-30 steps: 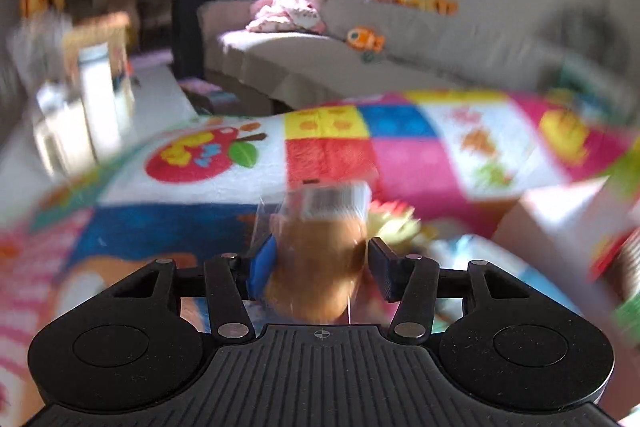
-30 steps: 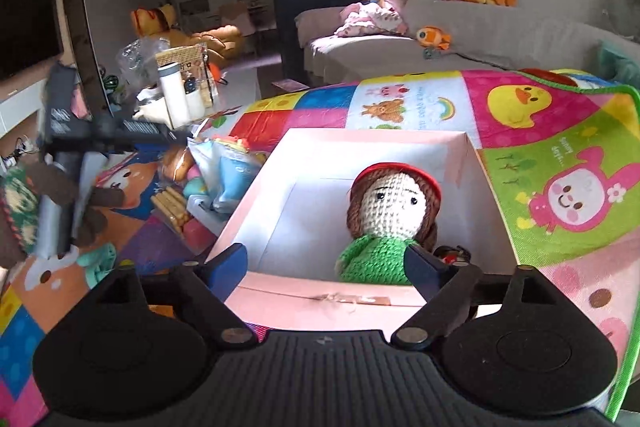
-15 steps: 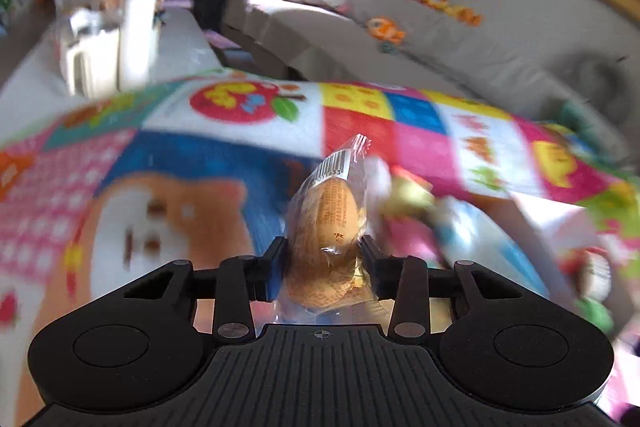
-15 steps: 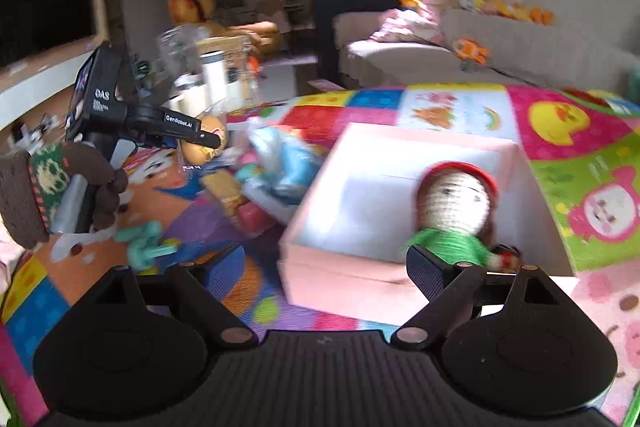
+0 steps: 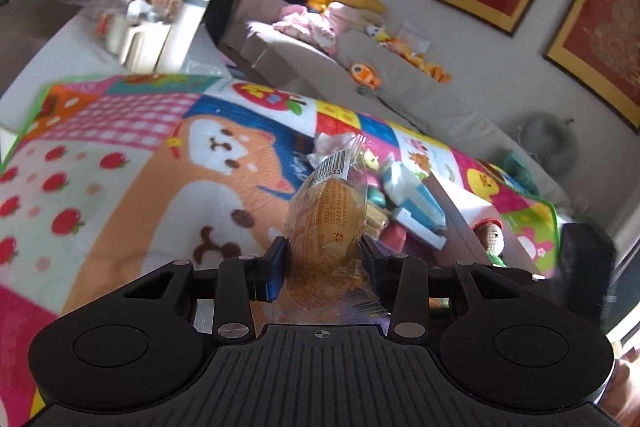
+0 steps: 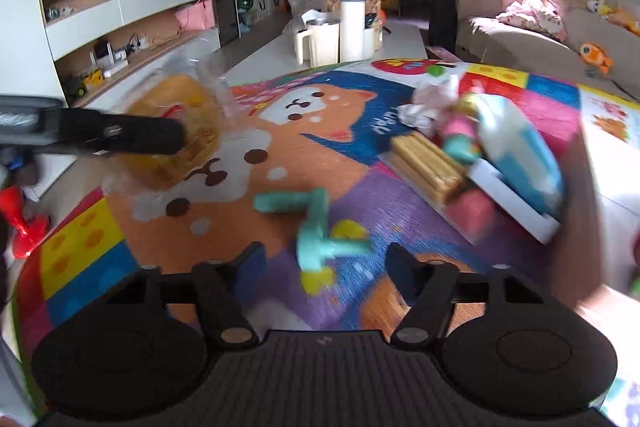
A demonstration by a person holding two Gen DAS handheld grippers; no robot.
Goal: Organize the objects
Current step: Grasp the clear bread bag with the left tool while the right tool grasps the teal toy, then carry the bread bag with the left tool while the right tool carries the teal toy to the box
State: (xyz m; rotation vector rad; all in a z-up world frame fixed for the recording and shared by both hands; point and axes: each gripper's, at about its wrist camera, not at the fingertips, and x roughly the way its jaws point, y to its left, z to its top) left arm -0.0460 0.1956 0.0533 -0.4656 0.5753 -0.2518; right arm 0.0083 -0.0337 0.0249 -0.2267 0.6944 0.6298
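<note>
My left gripper [image 5: 322, 251] is shut on a wrapped bun in clear plastic [image 5: 328, 223] and holds it above the colourful play mat [image 5: 132, 195]. The bun also shows at the left of the right wrist view [image 6: 180, 131], with the left gripper's finger in front of it. My right gripper [image 6: 324, 253] is open and empty, low over a teal toy [image 6: 316, 227] lying on the mat. A pile of snacks and packets [image 6: 480, 155] lies at the right. The pink box [image 5: 460, 203] with a crochet doll [image 5: 494, 237] stands at the right of the left wrist view.
A white low table [image 6: 344, 39] with a jug, a bottle and bags stands behind the mat. A sofa [image 5: 360, 67] with plush toys runs along the wall. A wafer pack [image 6: 428, 167] lies in the pile. A red toy [image 6: 20, 223] is at the mat's left edge.
My left gripper has swung left and up with the bun. My right gripper has turned left, away from the pink box, and now sits over the teal toy.
</note>
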